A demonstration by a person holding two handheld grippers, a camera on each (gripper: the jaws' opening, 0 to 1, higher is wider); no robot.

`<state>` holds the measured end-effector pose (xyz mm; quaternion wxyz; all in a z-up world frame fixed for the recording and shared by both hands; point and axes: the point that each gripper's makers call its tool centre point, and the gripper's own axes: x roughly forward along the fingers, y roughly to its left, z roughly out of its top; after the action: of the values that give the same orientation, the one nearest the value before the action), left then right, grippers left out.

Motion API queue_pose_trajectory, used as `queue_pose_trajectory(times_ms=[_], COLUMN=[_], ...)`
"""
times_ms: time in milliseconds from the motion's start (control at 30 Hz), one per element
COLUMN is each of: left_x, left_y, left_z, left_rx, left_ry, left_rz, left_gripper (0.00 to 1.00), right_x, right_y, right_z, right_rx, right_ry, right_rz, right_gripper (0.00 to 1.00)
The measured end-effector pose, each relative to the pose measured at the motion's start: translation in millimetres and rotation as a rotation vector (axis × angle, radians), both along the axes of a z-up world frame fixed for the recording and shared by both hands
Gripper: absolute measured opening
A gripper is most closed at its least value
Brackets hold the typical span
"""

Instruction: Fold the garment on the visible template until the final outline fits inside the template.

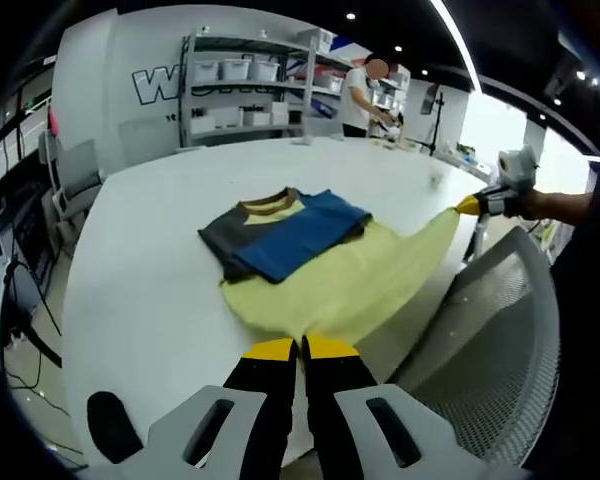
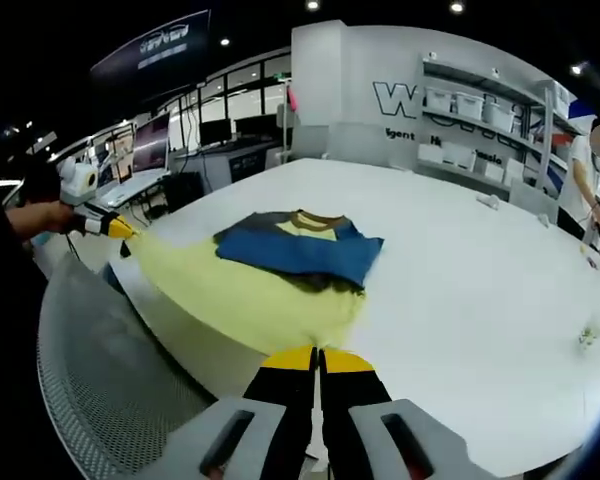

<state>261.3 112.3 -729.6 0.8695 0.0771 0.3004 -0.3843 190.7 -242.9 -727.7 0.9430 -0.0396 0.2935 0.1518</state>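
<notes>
A garment lay on the counter, its near hem hanging over the near edge. The left tool gripped one hem corner, and the right tool gripped the other, off to the right. A mesh chair stood at the near right. Shelves stood behind the counter's far side.

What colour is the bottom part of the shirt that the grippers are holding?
Pale yellow; the shirt is blue and dark grey higher up. The left gripper view shows it best.

Garment: yellow-blue-dark shirt, sleeves folded in, hem lifted taut off white table edge.
</notes>
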Motion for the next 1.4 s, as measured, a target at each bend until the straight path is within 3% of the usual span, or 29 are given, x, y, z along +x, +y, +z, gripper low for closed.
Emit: queue_pose_trajectory(times_ms=[267, 767, 1400], left_x=[20.6, 52.6, 88.8], left_y=[-5, -14, -24], left_z=[1.9, 17.3, 14.0], left_rx=[-0.004, -0.007, -0.016], left_ry=[0.006, -0.038, -0.018], left_rz=[0.018, 0.014, 0.003], left_gripper=[0.01, 0.01, 0.01], right_x=[15, 42, 76], right_y=[-3, -13, -21], right_z=[7.2, 23.5, 19.4], right_rx=[-0.010, -0.019, -0.031], right_ry=[-0.024, -0.069, -0.058], right_rz=[-0.002, -0.005, 0.023], right_gripper=[0.00, 0.00, 0.00])
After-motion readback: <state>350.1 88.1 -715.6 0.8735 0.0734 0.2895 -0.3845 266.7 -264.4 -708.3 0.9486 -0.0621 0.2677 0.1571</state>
